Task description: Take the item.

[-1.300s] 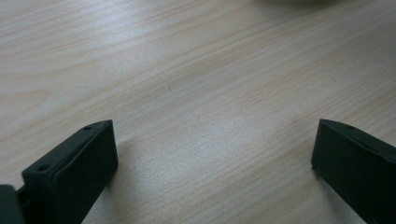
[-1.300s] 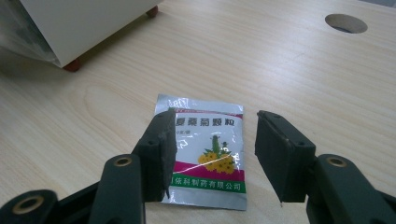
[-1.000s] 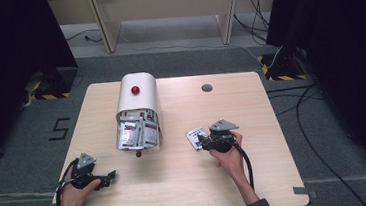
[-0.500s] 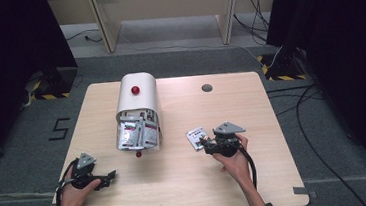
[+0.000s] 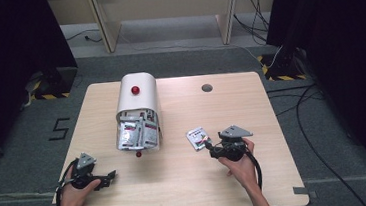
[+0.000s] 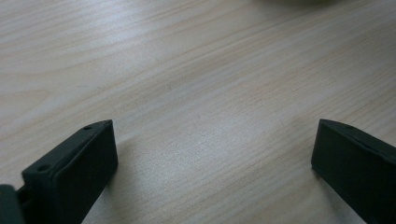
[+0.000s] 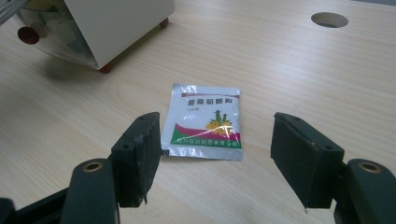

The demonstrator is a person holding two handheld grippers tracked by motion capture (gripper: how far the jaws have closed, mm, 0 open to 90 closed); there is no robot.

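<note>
While packets point(image 5: 137, 132) fill white dispenser point(image 5: 137, 94), 1 sachet point(image 7: 205, 120) lies outside

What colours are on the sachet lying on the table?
Sachet: silver with white, red and green bands; clearest in the right gripper view.

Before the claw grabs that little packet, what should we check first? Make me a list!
1. Right gripper open: ok, its fingers stand wide apart.
2. Sachet lined up between them: ok, it lies flat on the table, just ahead of the gap.
3. Sachet free of other things: ok, it lies apart from the white dispenser box.
4. Fingers touching the sachet: not ok yet, they sit short of it.
5. Left gripper out of the way: ok, open over bare wood near the table's front left corner.
6. Sachet thin enough to pinch from flat: cannot tell; an edge may need lifting.
</note>
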